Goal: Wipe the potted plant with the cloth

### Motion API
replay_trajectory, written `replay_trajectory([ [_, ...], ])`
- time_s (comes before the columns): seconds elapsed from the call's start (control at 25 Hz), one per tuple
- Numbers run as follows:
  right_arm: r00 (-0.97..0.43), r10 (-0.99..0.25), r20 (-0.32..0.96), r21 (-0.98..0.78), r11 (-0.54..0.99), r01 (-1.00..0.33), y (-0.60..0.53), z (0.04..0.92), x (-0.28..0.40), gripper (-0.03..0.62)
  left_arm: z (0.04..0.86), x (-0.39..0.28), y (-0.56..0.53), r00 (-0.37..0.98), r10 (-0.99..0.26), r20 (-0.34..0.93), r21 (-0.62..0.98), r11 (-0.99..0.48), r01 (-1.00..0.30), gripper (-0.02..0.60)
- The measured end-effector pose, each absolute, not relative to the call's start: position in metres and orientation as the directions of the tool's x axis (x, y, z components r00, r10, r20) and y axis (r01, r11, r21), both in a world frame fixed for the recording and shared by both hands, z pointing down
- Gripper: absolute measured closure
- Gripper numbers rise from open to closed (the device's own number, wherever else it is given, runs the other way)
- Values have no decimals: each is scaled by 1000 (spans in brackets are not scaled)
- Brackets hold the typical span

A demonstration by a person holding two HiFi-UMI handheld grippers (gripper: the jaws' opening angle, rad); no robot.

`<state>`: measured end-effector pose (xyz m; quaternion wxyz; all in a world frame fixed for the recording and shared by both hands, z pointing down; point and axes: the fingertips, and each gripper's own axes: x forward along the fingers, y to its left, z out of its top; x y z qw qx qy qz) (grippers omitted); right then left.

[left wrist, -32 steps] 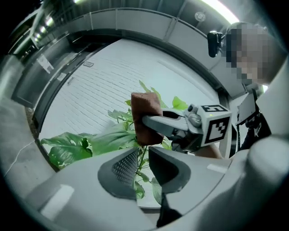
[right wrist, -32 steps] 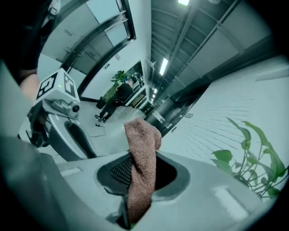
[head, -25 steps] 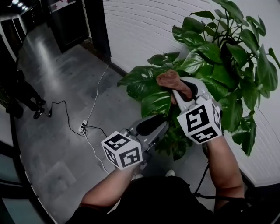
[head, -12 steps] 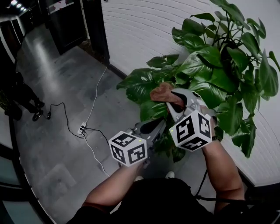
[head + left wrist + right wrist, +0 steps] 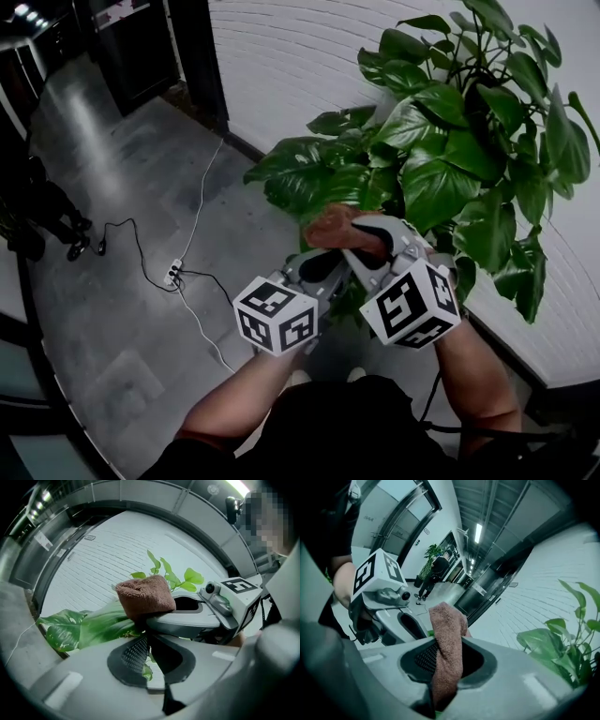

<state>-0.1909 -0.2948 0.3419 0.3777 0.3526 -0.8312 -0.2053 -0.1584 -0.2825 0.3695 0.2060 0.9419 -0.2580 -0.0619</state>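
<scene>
Brown cloth sat clamped in my right gripper, just above my left gripper. Its jaws had just closed on a leaf (the cloth's likely target).

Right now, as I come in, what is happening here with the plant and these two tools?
A person with a gripper in each hand is working on a leafy plant beside a white brick wall. The left gripper has just been closing its jaws, and they now pinch the edge of a leaf. The right gripper grips a brown terry cloth, whose free end is just above that leaf. Whether the cloth touches the leaf cannot be told.
</scene>
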Motion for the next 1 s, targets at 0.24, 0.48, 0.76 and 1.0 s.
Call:
replay_trajectory([
  [0.24,-567,-700,434,528,708,-469,-260,327,-190,525,362,-151,-265,860,-509,-28,383,-800,-461,529],
  [0.48,-656,-679,329,463,722,-514,-223,311,-176,525,357,-152,-235,857,-515,-12,346,-807,-480,494],
  [0.76,-688,-704,177,247,708,-662,-188,318,-117,525,369,-155,-201,813,-581,36,332,-760,-558,547],
  [1.0,-644,-735,211,138,675,-725,-159,349,-51,525,380,-171,-186,751,-654,91,303,-700,-646,565],
])
